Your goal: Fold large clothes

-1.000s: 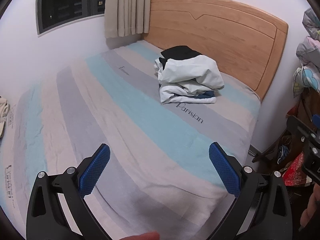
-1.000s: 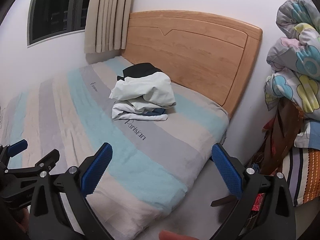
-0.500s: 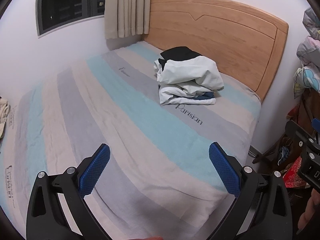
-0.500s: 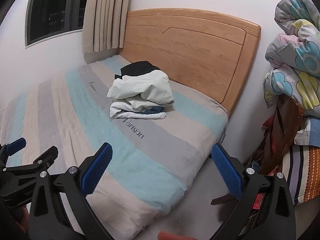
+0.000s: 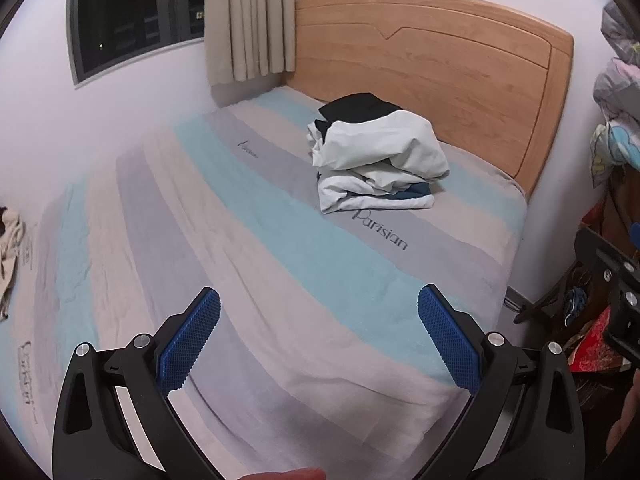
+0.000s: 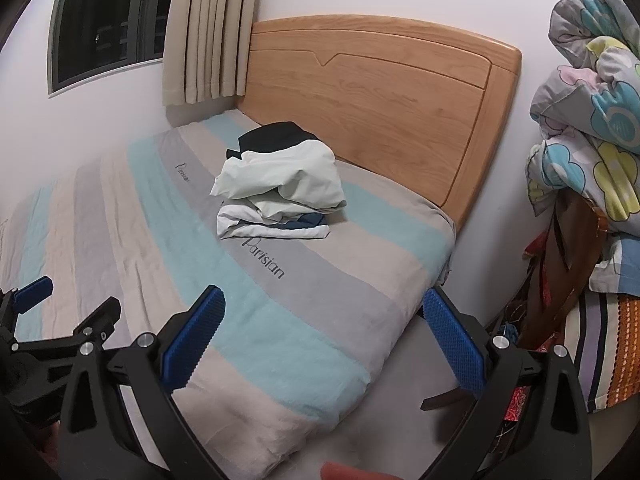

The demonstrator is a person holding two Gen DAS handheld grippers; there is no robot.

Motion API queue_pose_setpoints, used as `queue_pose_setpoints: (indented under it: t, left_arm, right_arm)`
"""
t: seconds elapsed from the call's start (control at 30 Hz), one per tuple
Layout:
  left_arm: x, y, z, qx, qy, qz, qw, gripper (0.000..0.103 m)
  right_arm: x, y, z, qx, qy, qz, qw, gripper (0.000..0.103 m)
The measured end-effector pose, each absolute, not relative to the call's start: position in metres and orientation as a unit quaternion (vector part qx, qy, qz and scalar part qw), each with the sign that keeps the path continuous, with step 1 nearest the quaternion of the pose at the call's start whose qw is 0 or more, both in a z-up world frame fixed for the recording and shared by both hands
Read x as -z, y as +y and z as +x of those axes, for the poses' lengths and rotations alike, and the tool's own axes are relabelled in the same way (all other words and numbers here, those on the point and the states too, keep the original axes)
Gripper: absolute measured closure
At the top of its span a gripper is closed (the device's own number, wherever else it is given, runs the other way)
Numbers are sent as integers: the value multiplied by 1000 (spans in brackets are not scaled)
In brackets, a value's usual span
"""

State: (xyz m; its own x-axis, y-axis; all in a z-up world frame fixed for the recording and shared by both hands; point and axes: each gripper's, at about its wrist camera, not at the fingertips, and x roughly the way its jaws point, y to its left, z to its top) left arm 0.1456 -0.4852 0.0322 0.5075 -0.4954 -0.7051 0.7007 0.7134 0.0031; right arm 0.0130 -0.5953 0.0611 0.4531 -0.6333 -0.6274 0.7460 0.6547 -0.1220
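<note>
Hovering wide apart and empty, left tool (image 5: 319, 312) and right tool (image 6: 324, 312) face the clothes pile (image 5: 376, 156) well ahead.

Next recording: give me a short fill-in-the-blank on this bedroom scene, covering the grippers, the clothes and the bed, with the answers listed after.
1. Both the left gripper and the right gripper have their blue-padded jaws ____ and hold nothing.
2. The pile of white, black and navy clothes lies on the striped bed sheet near the ____ headboard.
3. The word printed on the sheet beside the pile reads ____.
4. The beige curtain hangs beside a dark ____.

Answers: open; wooden; Parisian; window
</note>
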Motion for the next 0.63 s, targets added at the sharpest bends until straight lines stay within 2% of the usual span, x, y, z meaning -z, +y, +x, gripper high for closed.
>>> queue_pose_setpoints:
  t: [0.4,0.63]
  left_arm:
    - [-33,-488,139,360,336,141,859,6]
    - [-27,-492,141,367,363,150,843,6]
  right_arm:
    - [-60,-599,15,405,333,86,847,7]
    - [-59,-601,15,408,335,93,844,7]
